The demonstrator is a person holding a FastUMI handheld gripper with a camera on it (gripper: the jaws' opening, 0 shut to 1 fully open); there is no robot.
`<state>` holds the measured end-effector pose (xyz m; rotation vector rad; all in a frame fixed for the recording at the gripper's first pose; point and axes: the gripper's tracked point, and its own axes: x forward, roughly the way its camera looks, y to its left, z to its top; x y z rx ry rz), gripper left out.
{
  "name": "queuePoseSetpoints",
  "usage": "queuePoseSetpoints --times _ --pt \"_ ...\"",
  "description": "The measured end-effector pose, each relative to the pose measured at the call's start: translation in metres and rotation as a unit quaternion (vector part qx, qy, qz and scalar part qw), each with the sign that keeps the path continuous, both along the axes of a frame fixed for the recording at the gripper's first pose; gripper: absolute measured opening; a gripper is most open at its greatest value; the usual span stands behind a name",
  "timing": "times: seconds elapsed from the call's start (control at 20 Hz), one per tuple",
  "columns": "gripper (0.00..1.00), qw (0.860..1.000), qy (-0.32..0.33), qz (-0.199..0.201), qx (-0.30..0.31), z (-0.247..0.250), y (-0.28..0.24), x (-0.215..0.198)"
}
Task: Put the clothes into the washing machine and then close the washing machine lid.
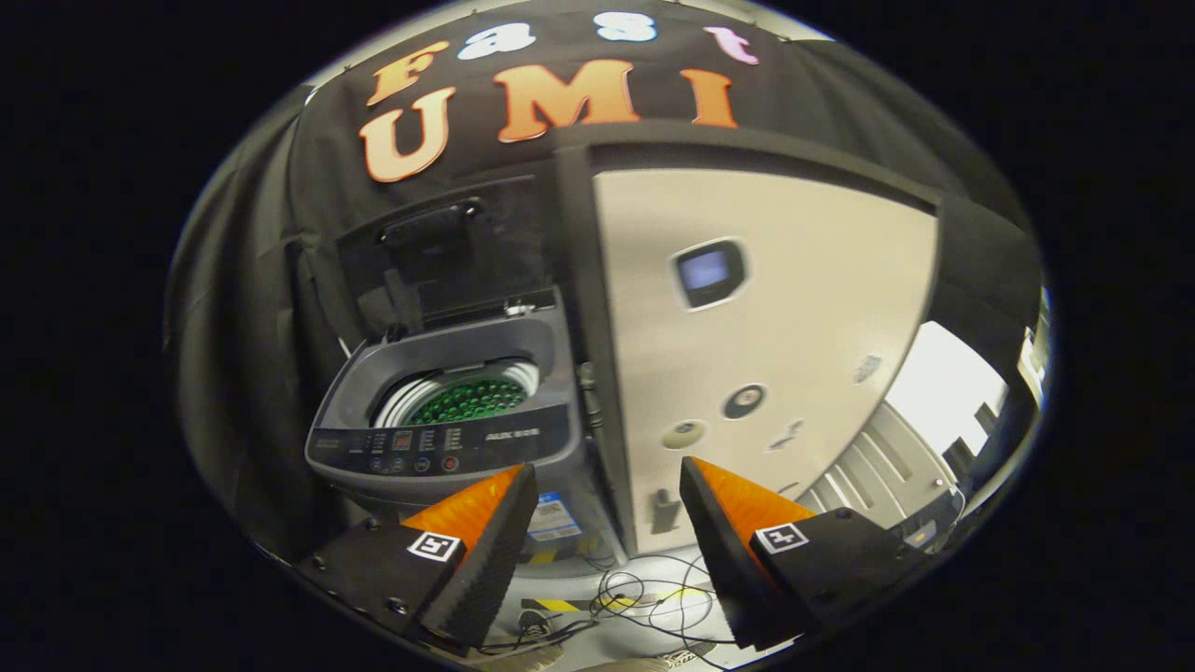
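Observation:
A grey top-loading washing machine (448, 420) stands beyond my fingers, a little to the left of them. Its dark lid (439, 257) is raised and leans back against the booth's wall. Inside the open tub I see a drum (467, 397) with green perforated walls and a white rim; no clothes show in it. My gripper (609, 490) is open, with nothing between its fingers, and is held some way back from the machine's control panel (439, 448).
A tall pale refrigerator (766, 336) with a small screen and magnets stands right beside the machine, straight ahead. Loose cables (635, 597) lie on the floor below the fingers, next to a yellow-and-black tape strip. A bright opening (943, 392) lies at the right.

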<state>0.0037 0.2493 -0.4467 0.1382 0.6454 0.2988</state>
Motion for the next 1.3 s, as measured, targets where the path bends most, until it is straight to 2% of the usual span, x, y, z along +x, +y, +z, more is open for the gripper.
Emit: queuePoseSetpoints --times 0.15,0.25,0.4,0.5,0.6,0.7,0.8,1.05,1.15,1.3 --pt "0.98 0.999 -0.035 -0.031 -0.015 0.042 -0.057 -0.003" --pt "0.98 0.997 -0.077 -0.016 -0.027 0.095 -0.061 0.003" --pt "0.98 0.985 -0.168 0.028 0.02 0.199 0.0 0.032" --pt "0.98 0.974 -0.215 0.057 0.032 0.249 0.05 0.062" --pt "0.98 0.966 -0.239 0.076 0.063 0.294 0.109 0.087" --pt "0.98 0.963 -0.231 0.098 0.102 0.325 0.168 0.109" --pt "0.98 0.961 -0.224 0.116 0.11 0.33 0.212 0.149" --pt "0.99 0.972 -0.189 0.132 0.048 0.293 0.293 0.252" --pt "0.99 0.976 -0.171 0.132 0.005 0.264 0.311 0.282" --pt "0.99 0.98 -0.139 0.14 -0.017 0.23 0.344 0.314"
